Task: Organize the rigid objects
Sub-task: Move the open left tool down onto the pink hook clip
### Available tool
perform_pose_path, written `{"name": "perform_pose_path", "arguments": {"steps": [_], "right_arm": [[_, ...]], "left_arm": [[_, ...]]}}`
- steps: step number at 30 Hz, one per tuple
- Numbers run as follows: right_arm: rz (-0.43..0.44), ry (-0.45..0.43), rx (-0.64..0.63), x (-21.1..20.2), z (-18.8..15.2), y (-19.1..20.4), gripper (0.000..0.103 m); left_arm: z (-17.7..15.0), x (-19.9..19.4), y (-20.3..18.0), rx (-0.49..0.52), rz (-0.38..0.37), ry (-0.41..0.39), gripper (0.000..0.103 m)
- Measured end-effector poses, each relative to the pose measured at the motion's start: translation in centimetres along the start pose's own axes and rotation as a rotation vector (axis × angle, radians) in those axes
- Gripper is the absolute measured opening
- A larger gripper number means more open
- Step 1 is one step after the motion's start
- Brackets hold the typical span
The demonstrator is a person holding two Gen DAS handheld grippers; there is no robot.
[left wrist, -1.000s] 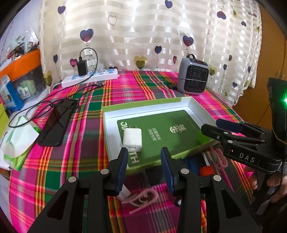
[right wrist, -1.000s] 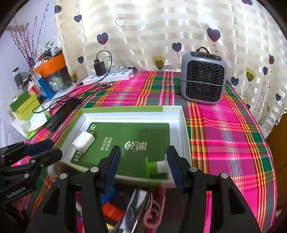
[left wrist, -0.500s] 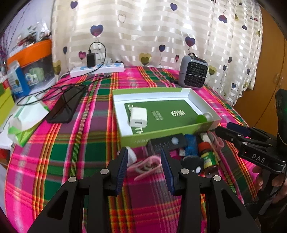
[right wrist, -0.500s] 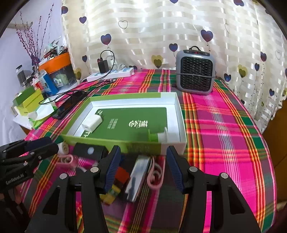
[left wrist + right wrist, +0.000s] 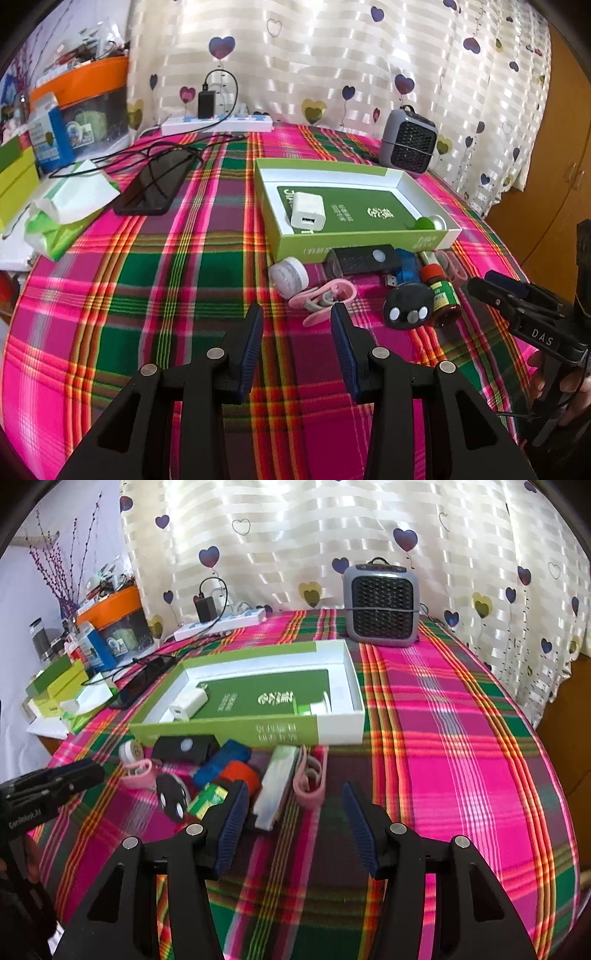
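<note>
Many small hard things (image 5: 369, 284) lie in a bunch on the checked cloth, just near the green box (image 5: 354, 243). Both claws have pulled back from the box, so the bunch now shows in front of them, ready to pick. The left claw (image 5: 297, 332) and right claw (image 5: 291, 812) are spread wide, holding nothing. A smooth white charger (image 5: 307, 216) already sits in the stiff card box.

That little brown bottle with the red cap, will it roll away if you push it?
Probably: the little brown bottle looks round and lies on its side, so a nudge could roll it. The black key fob beside it might stop it. It looks small and light.
</note>
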State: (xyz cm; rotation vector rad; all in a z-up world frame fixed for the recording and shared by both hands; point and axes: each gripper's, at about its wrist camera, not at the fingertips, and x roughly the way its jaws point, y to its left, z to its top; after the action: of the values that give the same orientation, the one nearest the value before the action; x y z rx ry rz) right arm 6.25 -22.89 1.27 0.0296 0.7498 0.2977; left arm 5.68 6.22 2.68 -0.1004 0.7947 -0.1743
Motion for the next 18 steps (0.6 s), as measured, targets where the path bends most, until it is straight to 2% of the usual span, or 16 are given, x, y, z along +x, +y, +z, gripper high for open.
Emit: {"name": "perform_pose_path", "arguments": {"steps": [7,18], "right_arm": [[-0.002,0.024,0.016,0.0,-0.6,-0.4,0.054],[-0.031,0.09,0.007,1.0,-0.7,-0.6,0.054]], "left_arm": [[-0.8,0.7,0.2,-0.001,-0.015,0.039,0.037],[0.0,2.1,0.1,0.004,-0.064,0.067,0.037]]}}
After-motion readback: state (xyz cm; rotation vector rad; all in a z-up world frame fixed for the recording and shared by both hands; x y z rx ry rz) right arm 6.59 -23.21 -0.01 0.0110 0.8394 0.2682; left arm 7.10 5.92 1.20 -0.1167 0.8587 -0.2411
